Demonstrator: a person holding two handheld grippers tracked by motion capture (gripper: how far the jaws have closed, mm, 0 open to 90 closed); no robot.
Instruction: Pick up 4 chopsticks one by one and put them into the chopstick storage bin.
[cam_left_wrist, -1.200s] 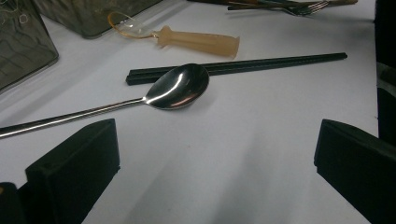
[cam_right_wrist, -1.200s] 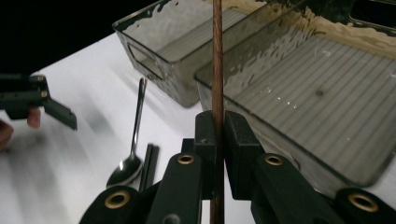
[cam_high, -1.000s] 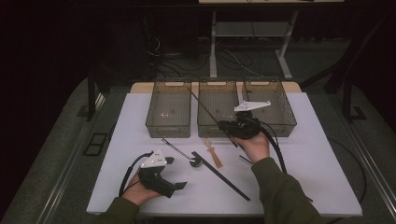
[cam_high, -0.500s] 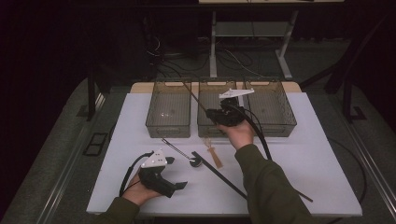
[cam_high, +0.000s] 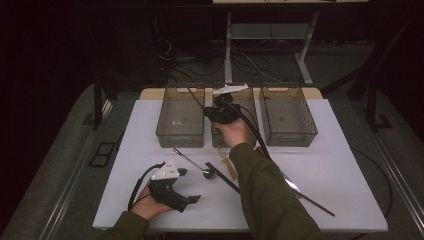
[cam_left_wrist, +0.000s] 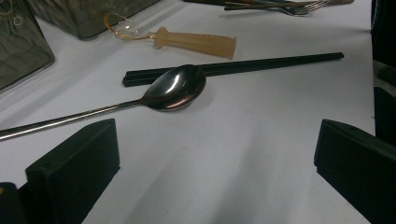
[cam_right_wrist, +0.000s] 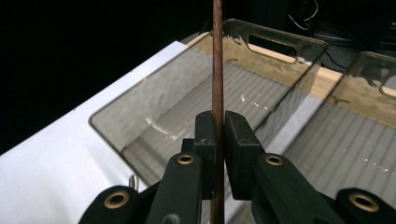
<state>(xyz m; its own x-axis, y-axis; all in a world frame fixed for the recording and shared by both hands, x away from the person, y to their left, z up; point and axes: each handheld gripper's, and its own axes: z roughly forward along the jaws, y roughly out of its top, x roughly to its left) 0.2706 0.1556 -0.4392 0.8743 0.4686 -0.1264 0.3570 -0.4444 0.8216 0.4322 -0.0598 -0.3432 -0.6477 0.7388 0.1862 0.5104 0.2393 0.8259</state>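
Observation:
My right gripper (cam_high: 211, 113) hovers over the middle clear bin (cam_high: 249, 102), shut on a thin brown wooden chopstick (cam_high: 196, 99). The stick slants up and to the left over the left bin (cam_high: 180, 135). In the right gripper view the chopstick (cam_right_wrist: 217, 65) stands upright, pinched between the two pads (cam_right_wrist: 233, 140), above the left bin (cam_right_wrist: 154, 116). My left gripper (cam_high: 189, 186) rests on the white table near its front left, open and holding nothing. Its view shows a steel spoon (cam_left_wrist: 175, 88) lying just beyond its wide-apart fingers (cam_left_wrist: 74, 168).
A third clear bin (cam_high: 287, 135) stands at the back right. On the table's middle lie the spoon (cam_high: 192, 161), black chopsticks (cam_left_wrist: 233, 67), a tan-handled utensil (cam_left_wrist: 196, 41) and a fork (cam_left_wrist: 280, 7). The right forearm (cam_high: 265, 190) crosses over them.
My right gripper has carried the chopstick leftward and away from me, from over the right bin's near edge to over the middle bin. The left gripper has stayed still.

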